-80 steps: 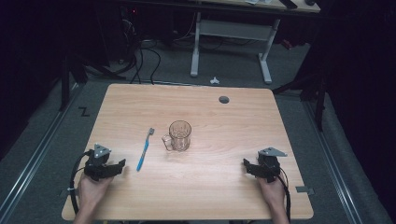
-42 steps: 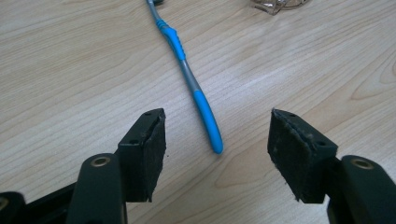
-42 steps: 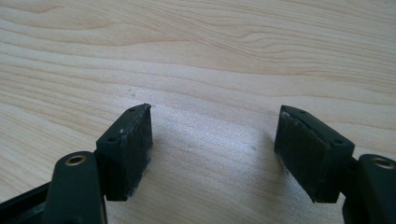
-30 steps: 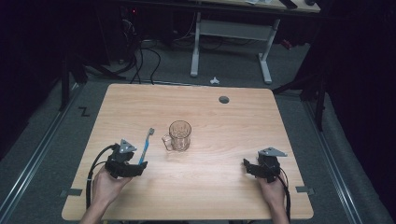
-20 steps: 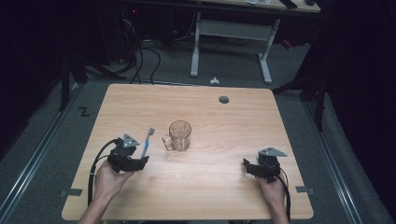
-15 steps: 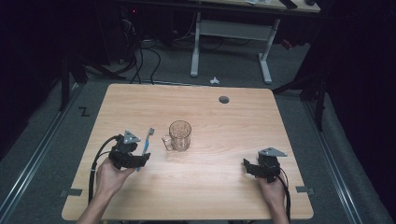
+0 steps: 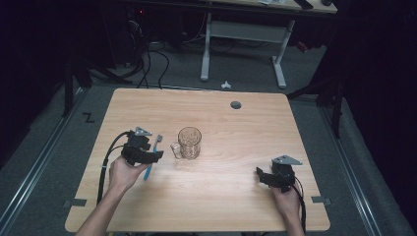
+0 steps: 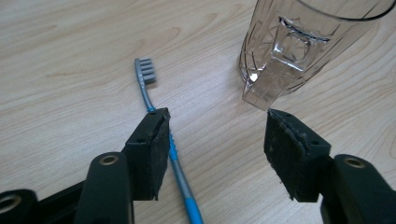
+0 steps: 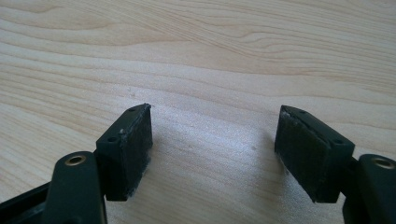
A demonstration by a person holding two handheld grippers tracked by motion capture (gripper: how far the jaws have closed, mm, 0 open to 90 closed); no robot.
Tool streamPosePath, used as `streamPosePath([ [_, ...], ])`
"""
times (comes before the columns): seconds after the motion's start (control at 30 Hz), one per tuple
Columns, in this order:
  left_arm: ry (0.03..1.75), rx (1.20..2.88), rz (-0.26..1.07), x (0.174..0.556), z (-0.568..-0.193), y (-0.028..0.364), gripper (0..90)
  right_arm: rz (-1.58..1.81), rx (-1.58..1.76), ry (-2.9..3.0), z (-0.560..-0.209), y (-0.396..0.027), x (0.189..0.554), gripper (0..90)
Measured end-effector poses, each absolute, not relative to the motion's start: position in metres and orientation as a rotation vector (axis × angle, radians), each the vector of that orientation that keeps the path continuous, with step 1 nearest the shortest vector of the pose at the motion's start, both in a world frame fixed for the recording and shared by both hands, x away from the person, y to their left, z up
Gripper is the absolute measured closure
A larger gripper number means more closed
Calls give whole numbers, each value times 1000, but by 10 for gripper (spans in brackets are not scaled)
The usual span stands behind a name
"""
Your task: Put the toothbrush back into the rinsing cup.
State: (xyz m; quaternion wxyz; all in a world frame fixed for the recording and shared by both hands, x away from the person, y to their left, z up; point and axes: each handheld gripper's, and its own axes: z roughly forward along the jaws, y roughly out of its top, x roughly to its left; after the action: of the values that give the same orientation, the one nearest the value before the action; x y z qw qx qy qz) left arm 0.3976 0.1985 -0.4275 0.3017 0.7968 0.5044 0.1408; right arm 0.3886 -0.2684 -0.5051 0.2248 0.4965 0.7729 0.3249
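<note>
A blue toothbrush [image 7: 152, 157] with a grey bristle head [image 8: 144, 71] lies flat on the wooden table [image 7: 236, 206], left of a clear glass mug [image 7: 189, 142]. My left gripper [image 7: 156, 155] stands open right over the toothbrush, whose handle [image 8: 180, 175] runs beside the inner face of the left jaw, between the two jaws. The mug's handle [image 8: 275, 70] sits just beyond the right jaw. My right gripper [image 7: 260, 175] rests open near the table's front right, with only bare wood [image 9: 215, 140] between its jaws.
A small dark round grommet [image 7: 236, 104] sits in the table near its far edge. Beyond the table stand a white desk frame [image 7: 246, 44] and loose cables [image 7: 152, 54] on the dark floor.
My left gripper has travelled from the front left of the table forward and right, up to the toothbrush beside the mug. The right gripper has stayed still.
</note>
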Motion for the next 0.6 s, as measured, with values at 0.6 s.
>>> streamPosePath([
  [0.6,1521,2284,384,451,-447,193,470,896,1369,2133,-505,-268,389,279],
])
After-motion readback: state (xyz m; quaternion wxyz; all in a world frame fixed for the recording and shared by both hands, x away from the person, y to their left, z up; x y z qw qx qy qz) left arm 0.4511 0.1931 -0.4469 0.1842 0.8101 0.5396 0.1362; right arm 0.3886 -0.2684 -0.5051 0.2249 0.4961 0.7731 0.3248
